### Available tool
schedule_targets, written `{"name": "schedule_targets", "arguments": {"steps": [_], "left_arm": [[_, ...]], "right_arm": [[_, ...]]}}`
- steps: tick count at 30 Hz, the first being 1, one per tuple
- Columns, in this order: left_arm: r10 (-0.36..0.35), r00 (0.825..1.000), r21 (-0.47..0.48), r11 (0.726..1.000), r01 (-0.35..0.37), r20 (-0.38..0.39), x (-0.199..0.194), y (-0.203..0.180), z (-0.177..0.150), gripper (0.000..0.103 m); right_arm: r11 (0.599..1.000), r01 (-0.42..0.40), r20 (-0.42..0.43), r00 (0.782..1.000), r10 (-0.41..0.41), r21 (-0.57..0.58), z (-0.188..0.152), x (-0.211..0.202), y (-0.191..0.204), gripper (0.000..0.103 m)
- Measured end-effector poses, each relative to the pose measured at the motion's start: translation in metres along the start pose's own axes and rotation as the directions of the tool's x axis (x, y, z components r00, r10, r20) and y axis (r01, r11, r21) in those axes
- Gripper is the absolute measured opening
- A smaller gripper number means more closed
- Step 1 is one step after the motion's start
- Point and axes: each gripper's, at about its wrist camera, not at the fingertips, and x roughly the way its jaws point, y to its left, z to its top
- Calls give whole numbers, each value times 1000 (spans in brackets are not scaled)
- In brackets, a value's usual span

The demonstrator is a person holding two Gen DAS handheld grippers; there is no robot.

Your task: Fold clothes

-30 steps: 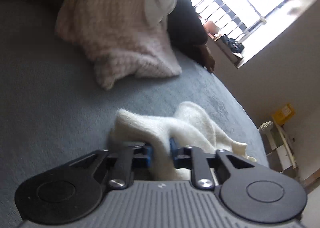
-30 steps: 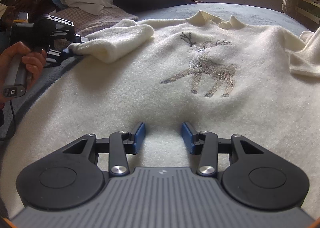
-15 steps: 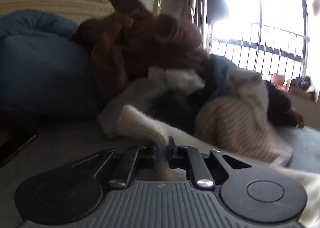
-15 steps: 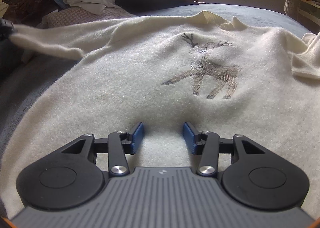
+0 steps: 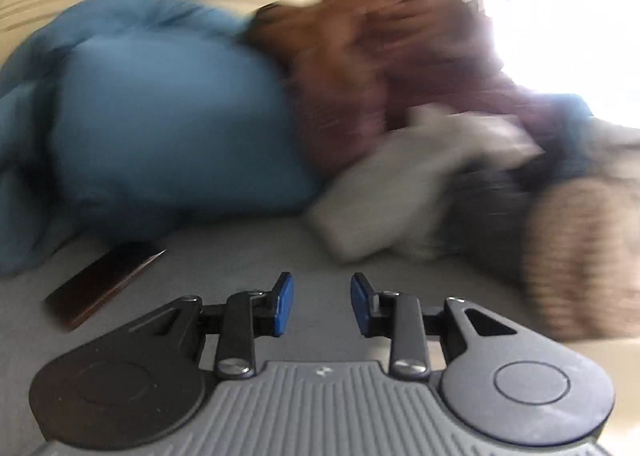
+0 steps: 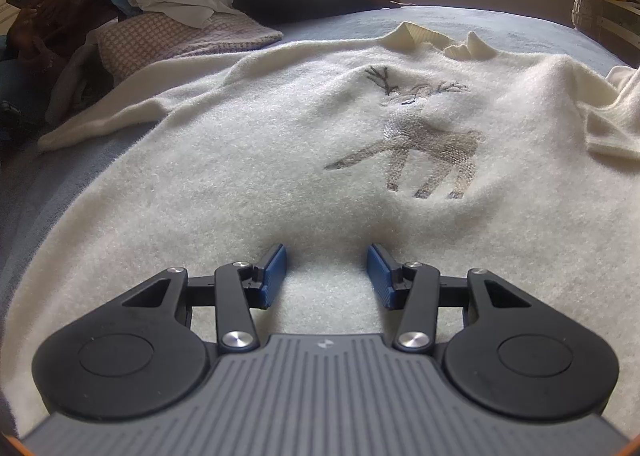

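Sweater: the white sweater (image 6: pixel 280 160) with a deer (image 6: pixel 420 144) on it lies flat on the bed (image 6: pixel 460 22), front up, collar far from me.
Left tongs: my left tongs (image 5: pixel 322 304) are opening and nothing is between them. I see only grey bed (image 5: pixel 240 256) under them.
Right tongs: my right tongs (image 6: pixel 326 276) stand apart, low over the sweater's bottom part. They are not pinching the wool.
Left sleeve: the left sleeve (image 6: pixel 120 120) is stretched out long, away from the body toward the left. Its tip points at the pile of clothes (image 6: pixel 172 16).
What matters next: I think that sleeve gets folded in over the deer. It lies on my left hand's side, so the left tongs are nearer.
Right sleeve: the right sleeve (image 6: pixel 612 112) looks bunched up and is cut off at the edge.
Hard to see: the left view is blurry. A blue pillow (image 5: pixel 160 128) and a dark flat thing (image 5: pixel 104 284) show, but no sweater.
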Motion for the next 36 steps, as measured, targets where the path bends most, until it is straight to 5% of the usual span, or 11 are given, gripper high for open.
{"name": "schedule_targets", "arguments": {"steps": [2,3,7,9,11,13,15,19,23,30,36], "left_arm": [[-181,983,47,982,182,-24,-21,-29,-4,40],[-280,957,62,957,284,-73,-27,-50,-10,44],[-543,804,84,814,575,-243,-39,-143,-36,44],[-593,758,128,758,639,-273,-42,-190,-48,44],[-565,769,220,743,632,-300,-35,-230,-58,43],[-460,833,290,789,542,-307,-19,-260,-70,42],[-399,867,276,833,479,-298,8,-267,-68,25],[-448,860,191,848,495,-242,19,-250,-74,24],[-454,871,196,852,486,-189,18,-243,-81,24],[-500,849,121,845,521,-169,24,-237,-86,23],[-505,847,121,842,526,-169,21,-237,-83,23]], "right_arm": [[1000,0,-1,1000,0,0,0,0,0,45],[1000,0,-1,1000,0,0,0,0,0,45],[1000,3,-3,1000,-3,3,0,-1,0,45],[1000,8,-8,1000,-8,-2,1,-1,2,45],[1000,13,-25,1000,-13,-21,5,-1,3,44],[999,17,-64,998,-21,-50,16,-2,6,42],[997,15,-58,998,-20,-79,35,-6,9,37],[996,-56,2,998,56,-69,97,9,21,29],[986,-129,18,991,132,-105,159,73,60,15],[988,-90,-78,994,80,-126,200,219,105,6],[966,-156,-63,983,172,207,218,252,61,0]]}}
